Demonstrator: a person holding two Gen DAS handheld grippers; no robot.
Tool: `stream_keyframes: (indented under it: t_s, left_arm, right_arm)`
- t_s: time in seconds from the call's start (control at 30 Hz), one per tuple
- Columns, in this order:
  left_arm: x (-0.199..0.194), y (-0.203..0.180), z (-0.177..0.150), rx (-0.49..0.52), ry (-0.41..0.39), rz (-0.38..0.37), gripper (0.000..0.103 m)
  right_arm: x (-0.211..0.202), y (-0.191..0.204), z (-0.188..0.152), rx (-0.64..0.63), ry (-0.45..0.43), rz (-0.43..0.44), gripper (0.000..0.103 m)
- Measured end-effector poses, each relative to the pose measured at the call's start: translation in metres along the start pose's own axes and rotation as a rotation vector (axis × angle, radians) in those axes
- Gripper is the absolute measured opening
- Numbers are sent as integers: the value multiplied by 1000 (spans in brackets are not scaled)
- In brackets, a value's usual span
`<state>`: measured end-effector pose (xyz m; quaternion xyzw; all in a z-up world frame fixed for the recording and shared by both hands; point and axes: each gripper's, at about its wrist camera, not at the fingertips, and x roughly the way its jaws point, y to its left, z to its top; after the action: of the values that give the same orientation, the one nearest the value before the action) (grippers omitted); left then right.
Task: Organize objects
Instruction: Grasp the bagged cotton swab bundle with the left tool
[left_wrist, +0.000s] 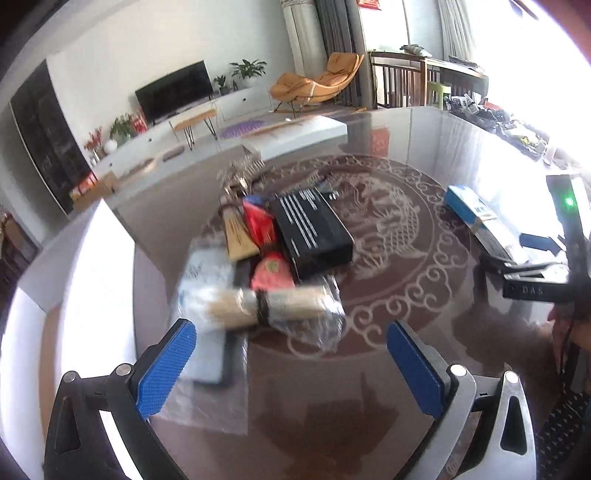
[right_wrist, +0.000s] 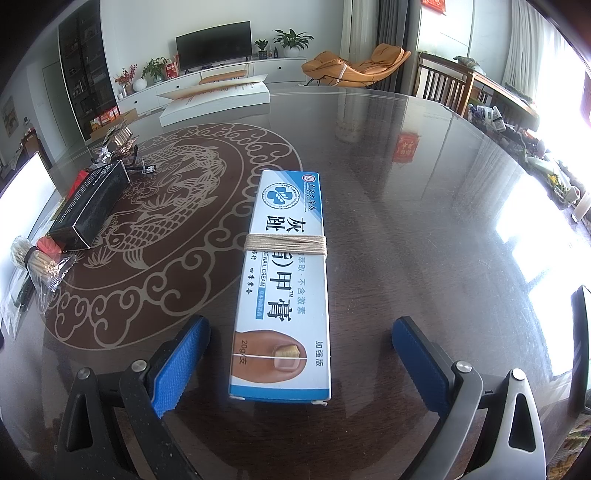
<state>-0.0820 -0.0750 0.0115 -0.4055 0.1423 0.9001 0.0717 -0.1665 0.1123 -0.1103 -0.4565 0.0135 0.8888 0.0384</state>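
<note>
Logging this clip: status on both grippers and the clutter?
Left gripper open, empty, facing toothpick bundle. Right gripper open, straddling nail cream box, no contact. Black box apart, left. Nothing blocking.

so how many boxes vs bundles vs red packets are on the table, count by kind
boxes: 2, the black box and the blue and white cream box
stick bundles in clear wrap: 1
red packets: 2
total: 5
The far end of the pile is too blurred to sort.
</note>
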Motion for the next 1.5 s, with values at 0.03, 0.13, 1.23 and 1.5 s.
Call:
stream_keyframes:
  t_s: [0.03,0.13,1.23,1.5]
  left_arm:
    - [6,3,13,16,-17,9,103]
    - [40,11,37,46,7,19,103]
    - [46,10,-49,-164,319,-149,103]
    - [46,7,-51,-166,256,-127,103]
  right_arm:
    - [0,0,0,0,0,0,99]
    - [0,0,0,0,0,0,99]
    - [0,-2,2,7,-4,-3,99]
    - [0,-2,2,7,-4,-2,99]
